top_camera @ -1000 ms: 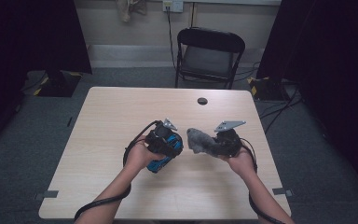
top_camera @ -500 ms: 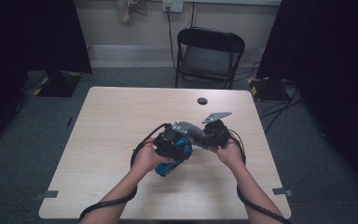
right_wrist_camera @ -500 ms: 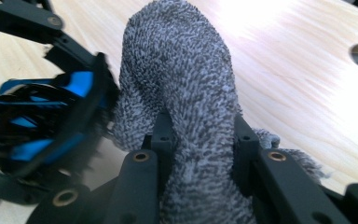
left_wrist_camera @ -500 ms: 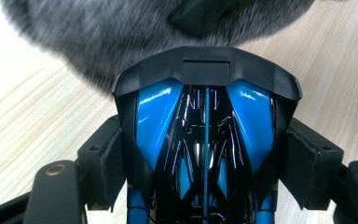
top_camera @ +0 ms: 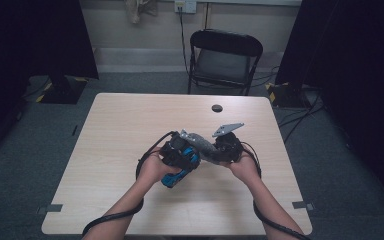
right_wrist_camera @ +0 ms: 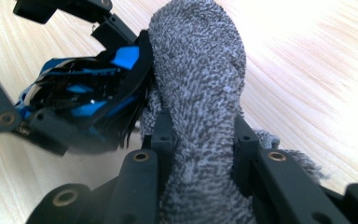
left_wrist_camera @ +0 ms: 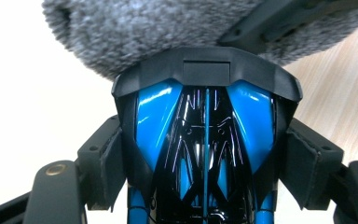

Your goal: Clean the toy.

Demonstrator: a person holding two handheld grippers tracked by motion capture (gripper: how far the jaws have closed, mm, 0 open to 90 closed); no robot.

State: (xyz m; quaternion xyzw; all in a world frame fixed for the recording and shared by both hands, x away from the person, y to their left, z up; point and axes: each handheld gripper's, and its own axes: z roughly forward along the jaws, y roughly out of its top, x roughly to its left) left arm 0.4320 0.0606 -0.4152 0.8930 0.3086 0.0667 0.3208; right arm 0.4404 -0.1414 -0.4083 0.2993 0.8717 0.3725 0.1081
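Observation:
A shiny blue and black toy car (left_wrist_camera: 205, 140) sits between the side pads of my left gripper (left_wrist_camera: 207, 163), which is shut on it. In the high view the left gripper (top_camera: 189, 154) holds the car (top_camera: 176, 176) just above the middle of the table. My right gripper (right_wrist_camera: 203, 140) is shut on a rolled grey terry cloth (right_wrist_camera: 200, 84). The cloth's free end presses against the end of the car (right_wrist_camera: 84, 98). From above, the right gripper (top_camera: 209, 150) and the cloth (top_camera: 200, 142) meet the left one tip to tip.
The light wooden table (top_camera: 120, 130) carries a small black round thing (top_camera: 217, 108) near its far edge. A black folding chair (top_camera: 225, 57) stands behind the table. Cables trail from both grippers off the near edge.
My right gripper has moved left with the cloth until the cloth meets the car. The left gripper has barely moved and keeps hold of the car.

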